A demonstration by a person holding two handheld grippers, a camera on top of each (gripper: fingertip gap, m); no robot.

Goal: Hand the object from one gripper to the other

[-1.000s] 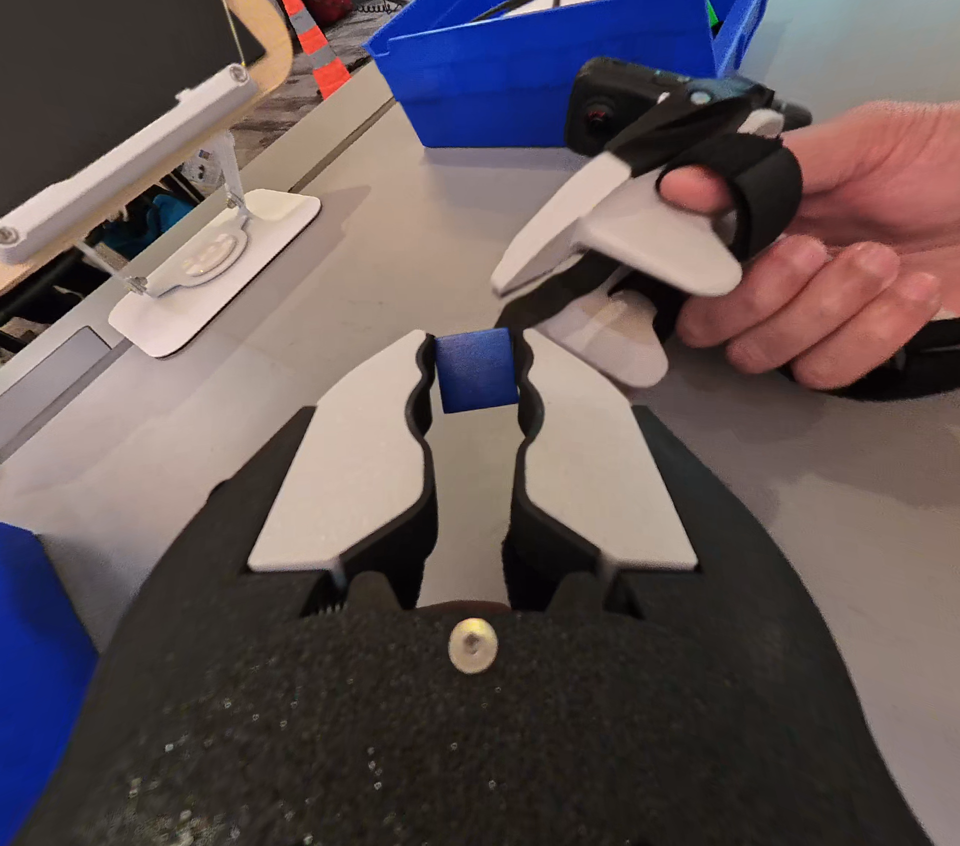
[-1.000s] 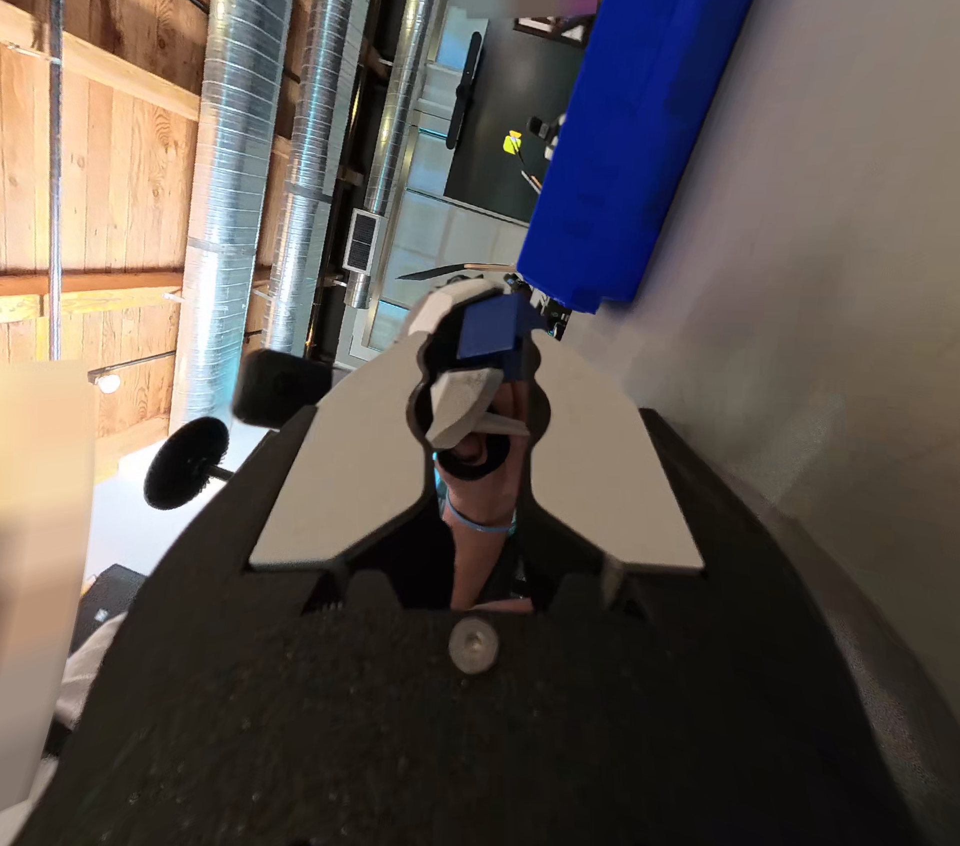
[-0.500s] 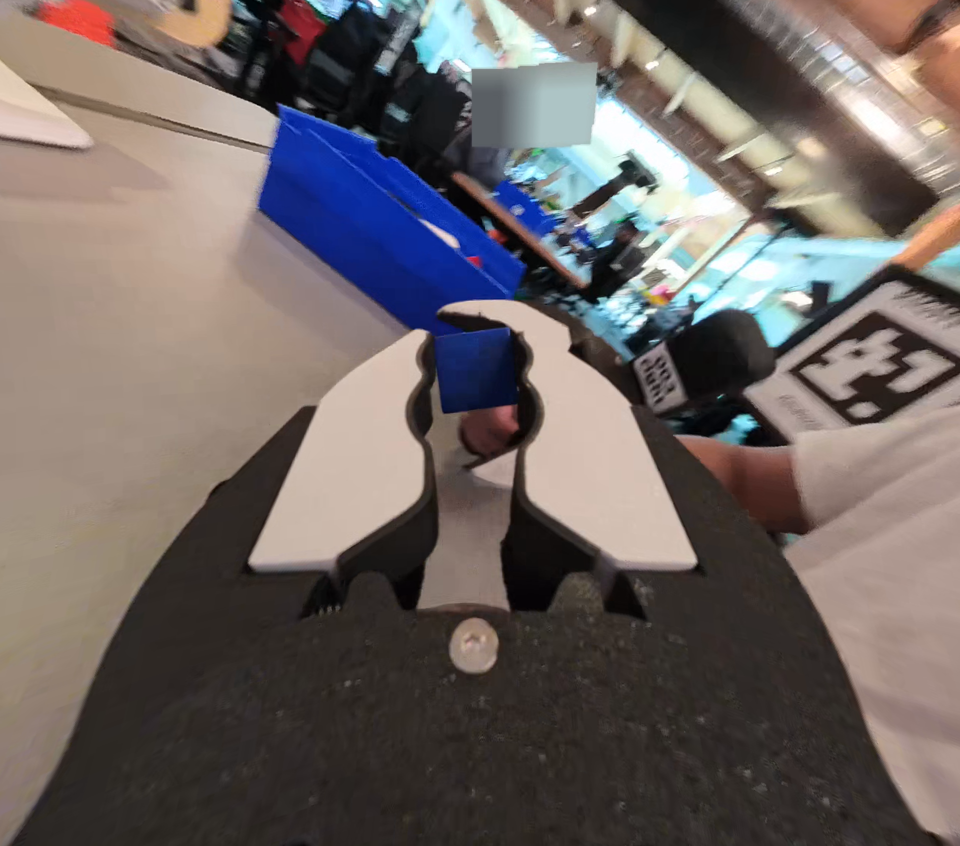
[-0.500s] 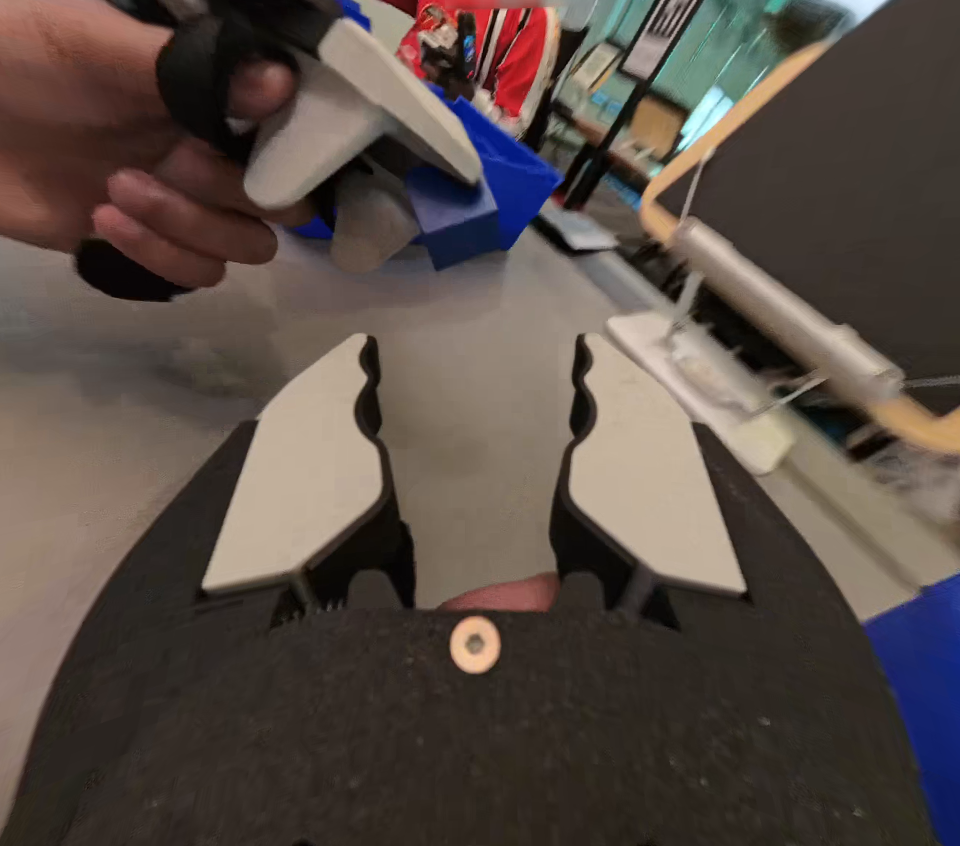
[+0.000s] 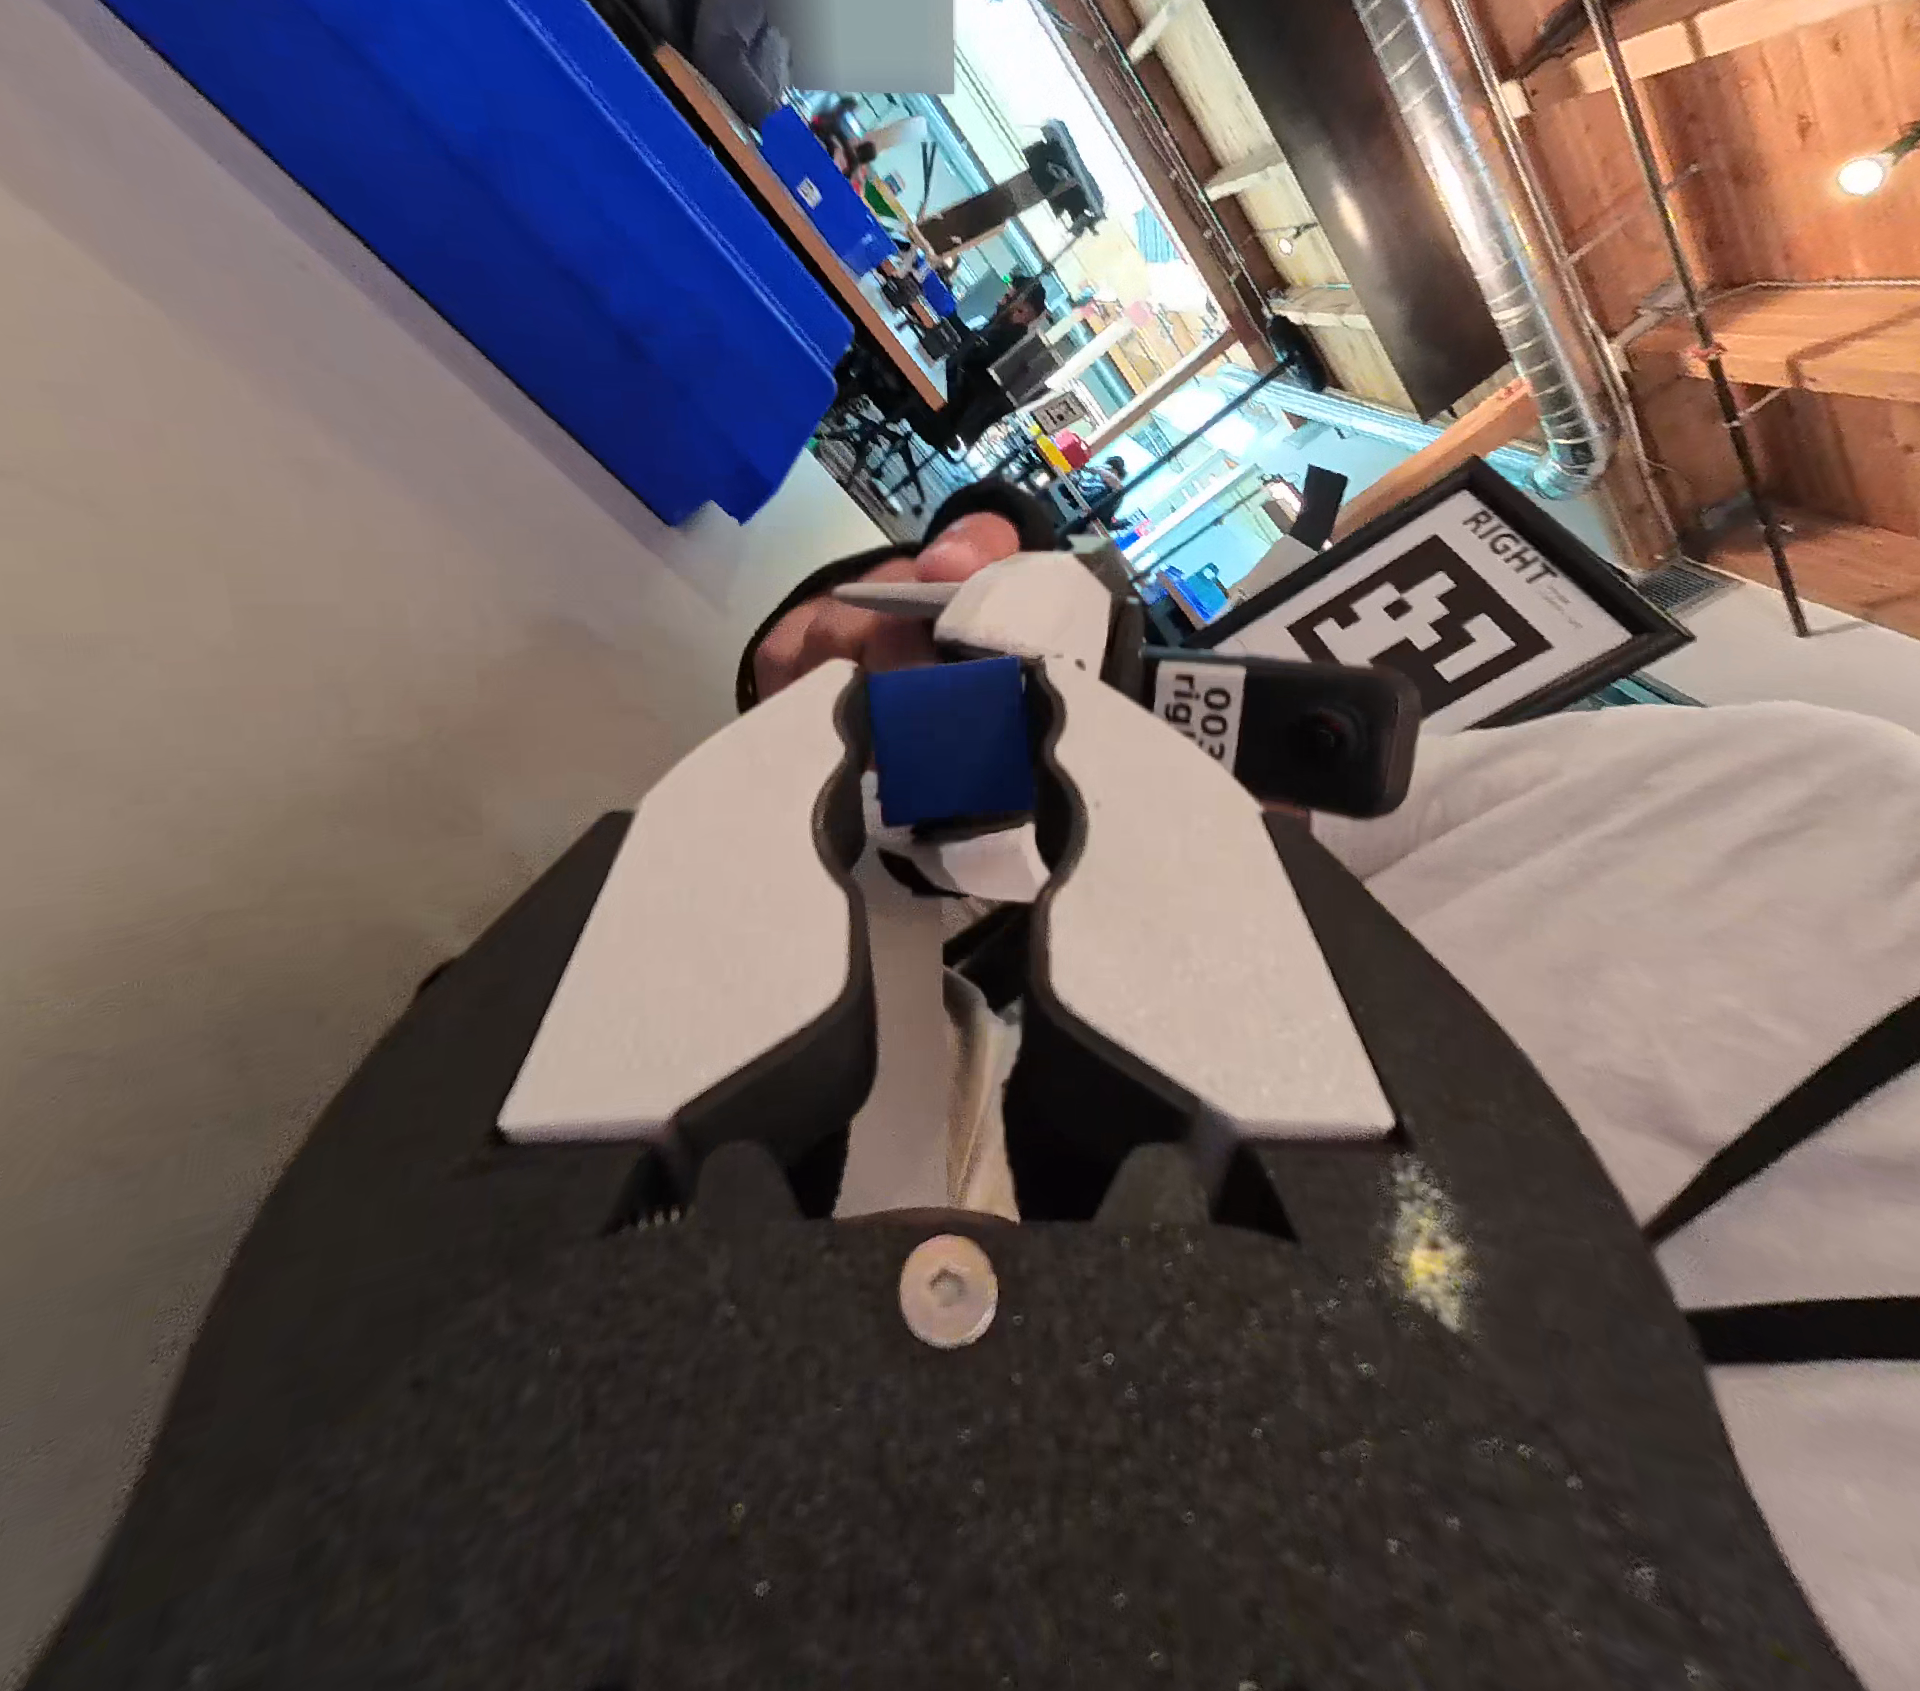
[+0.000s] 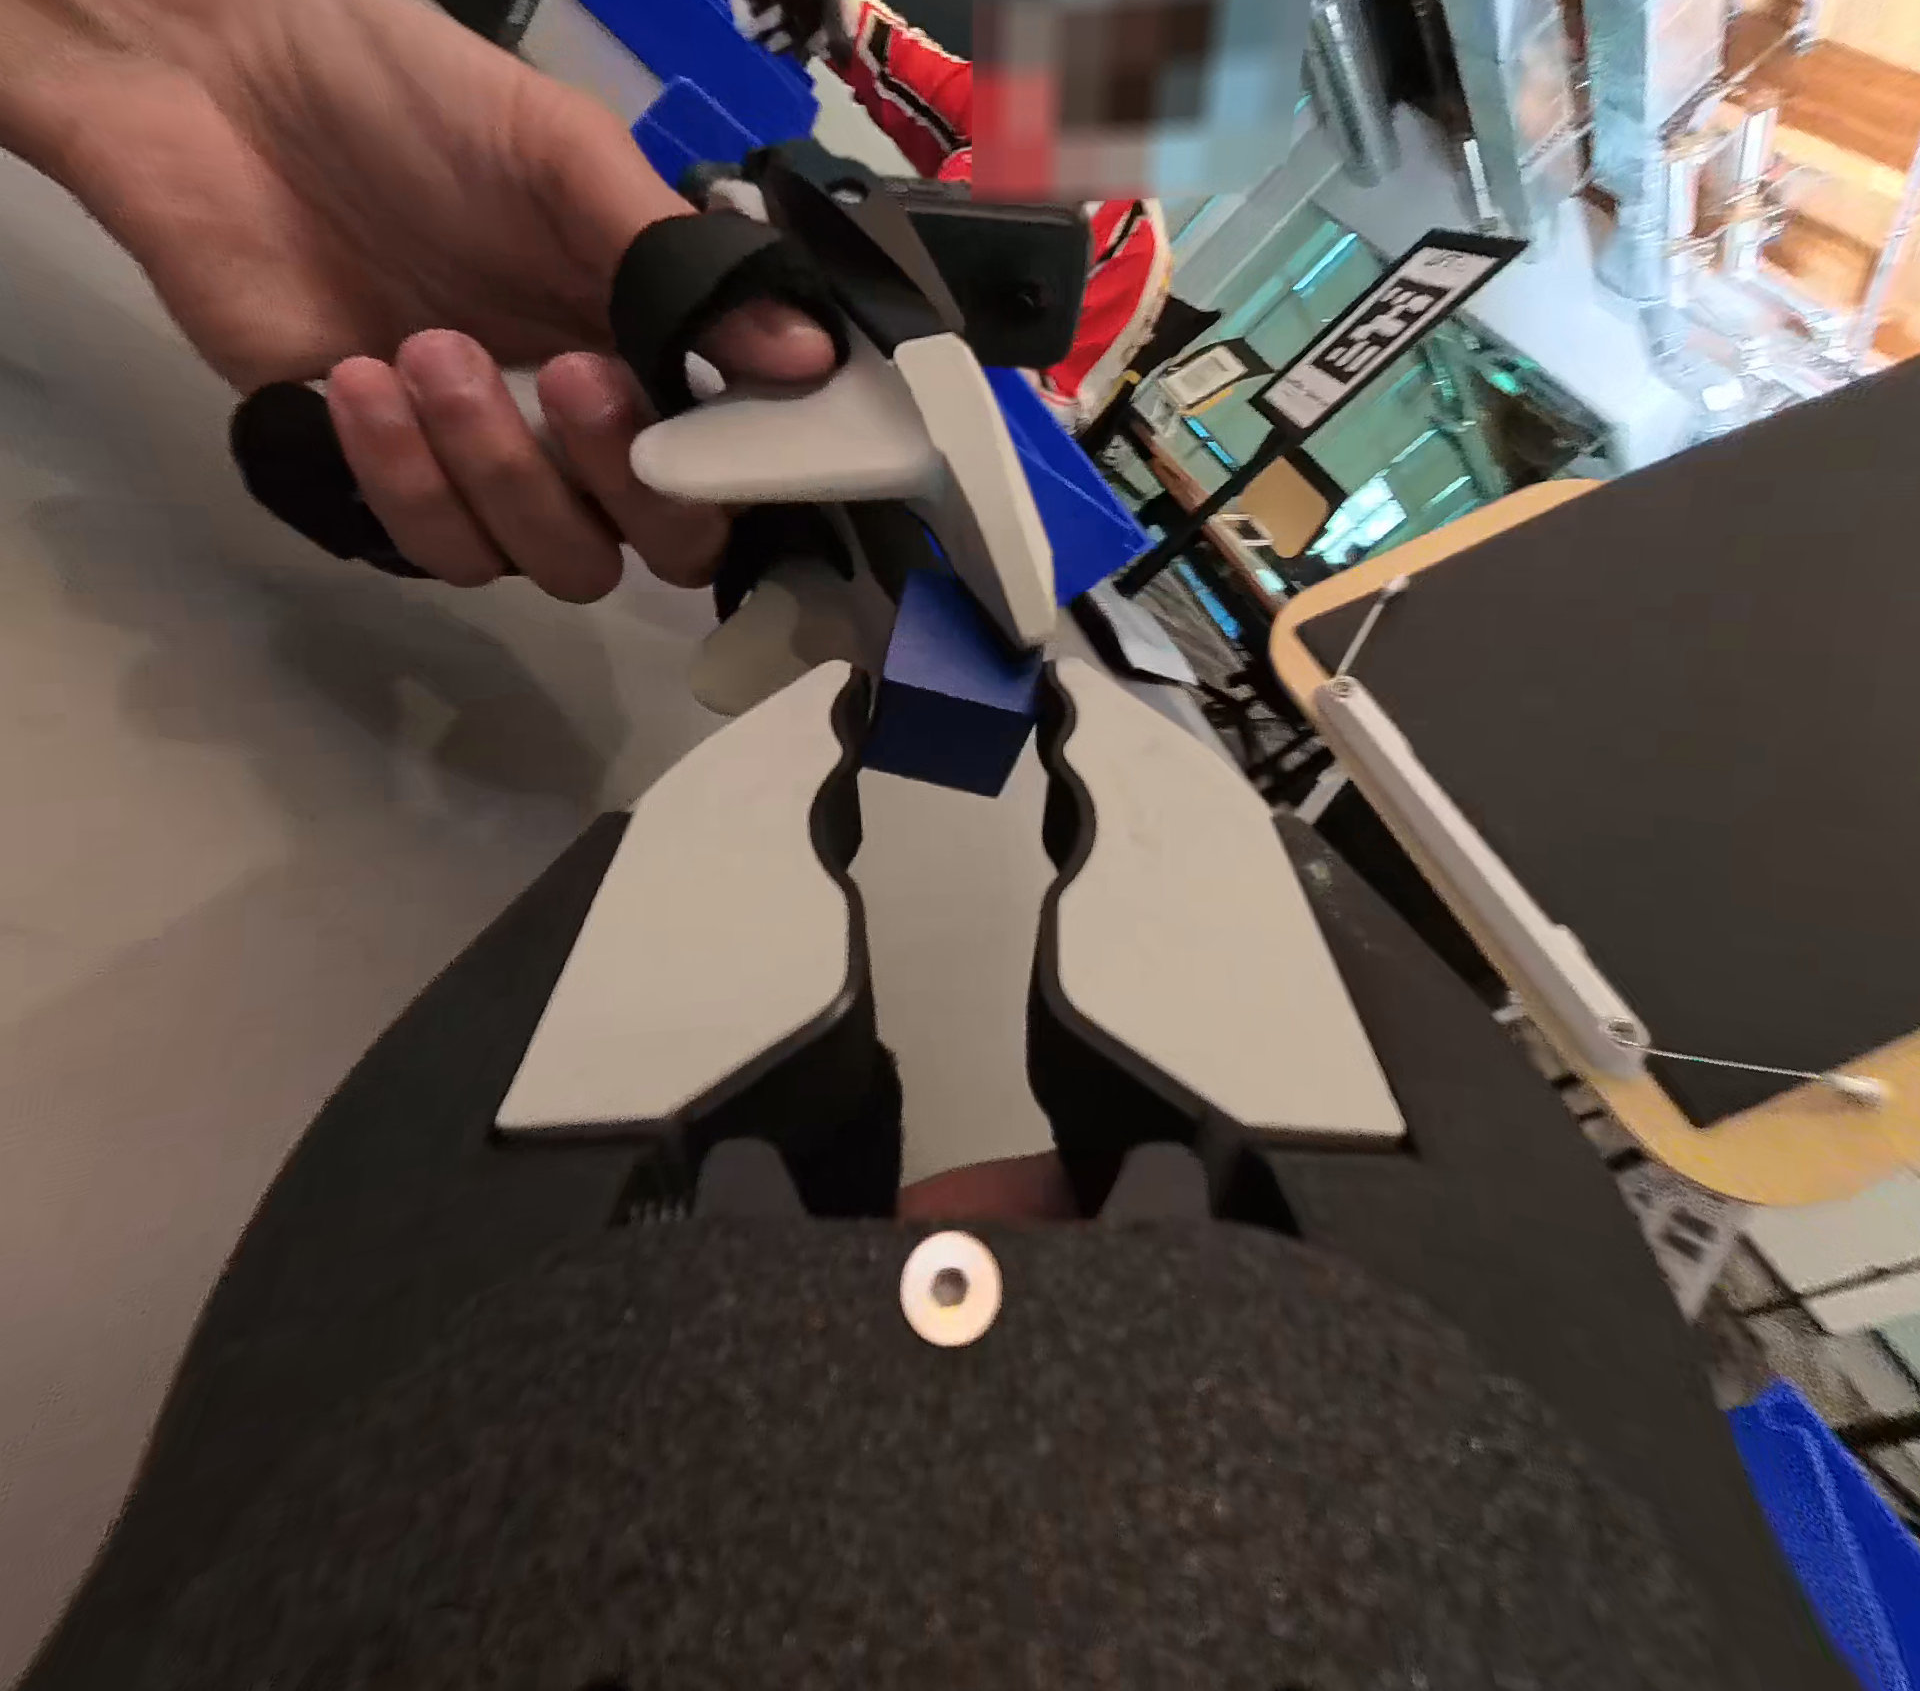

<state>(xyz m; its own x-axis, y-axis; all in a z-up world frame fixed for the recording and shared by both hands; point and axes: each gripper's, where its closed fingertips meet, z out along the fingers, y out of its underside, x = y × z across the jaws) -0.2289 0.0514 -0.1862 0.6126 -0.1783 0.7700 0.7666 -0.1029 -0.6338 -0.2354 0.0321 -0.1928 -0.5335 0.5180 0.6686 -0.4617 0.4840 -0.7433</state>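
Pale grey tabletop under the work, seen tilted in both wrist views.

Nearest: left claw narrowed and clamped on small blue cube-shaped block, held at the fingertips, clear of the tabletop. Right claw drawn in to the same narrow gap, its white fingertips pressed against the two free sides of the block, at right angles to the left pair. Block thus pinched from both directions at once. Slight blur at the contact in the right wrist view.

Just behind: bare hand wrapped round the left claw's handle, one finger through a black strap. White sleeve at right.

Farther: large blue plastic bin on the tabletop; black board with tan wooden rim; framed black-and-white marker sign.

Farthest: silver ducts against wooden ceiling boards.
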